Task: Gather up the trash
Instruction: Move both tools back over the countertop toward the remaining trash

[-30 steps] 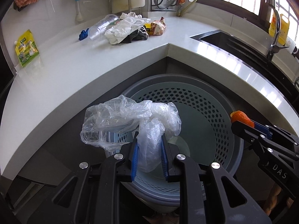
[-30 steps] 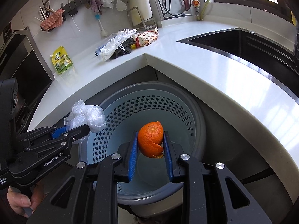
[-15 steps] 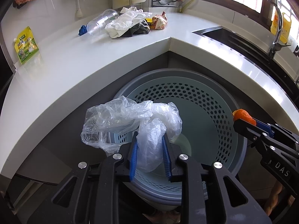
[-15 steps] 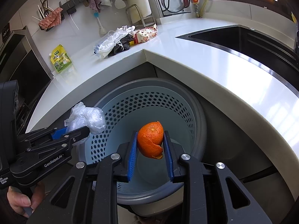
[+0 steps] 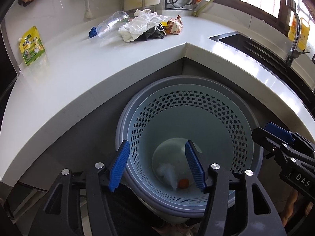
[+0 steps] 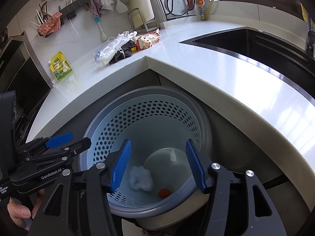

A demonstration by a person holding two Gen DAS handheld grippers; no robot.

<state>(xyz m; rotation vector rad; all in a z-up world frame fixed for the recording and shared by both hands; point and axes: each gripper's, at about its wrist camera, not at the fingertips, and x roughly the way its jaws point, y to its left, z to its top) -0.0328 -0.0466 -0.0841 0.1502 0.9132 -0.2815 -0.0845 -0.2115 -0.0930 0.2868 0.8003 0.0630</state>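
Observation:
A grey perforated trash basket (image 5: 244, 137) (image 6: 102, 137) stands below the counter corner. On its floor lie a crumpled clear plastic bag (image 5: 166, 174) (image 6: 140, 181) and an orange peel (image 5: 184, 182) (image 6: 164, 192). My left gripper (image 5: 156, 165) is open and empty above the basket. My right gripper (image 6: 157, 165) is open and empty above it too. Each gripper shows at the edge of the other's view. On the counter lie a clear plastic cup (image 5: 112, 23), white and dark crumpled rags (image 5: 141, 27) (image 6: 116, 49) and a printed snack wrapper (image 5: 174, 25) (image 6: 147, 40).
A green-yellow pouch (image 5: 31, 46) (image 6: 61, 66) leans at the counter's left end. A sink (image 6: 256, 43) with a tap (image 5: 293, 29) is on the right. A rack with pot lids (image 6: 177, 2) and hanging utensils line the back wall.
Both grippers opened. The plastic bag dropped from my left gripper and the orange peel from my right, and both now lie on the basket floor.

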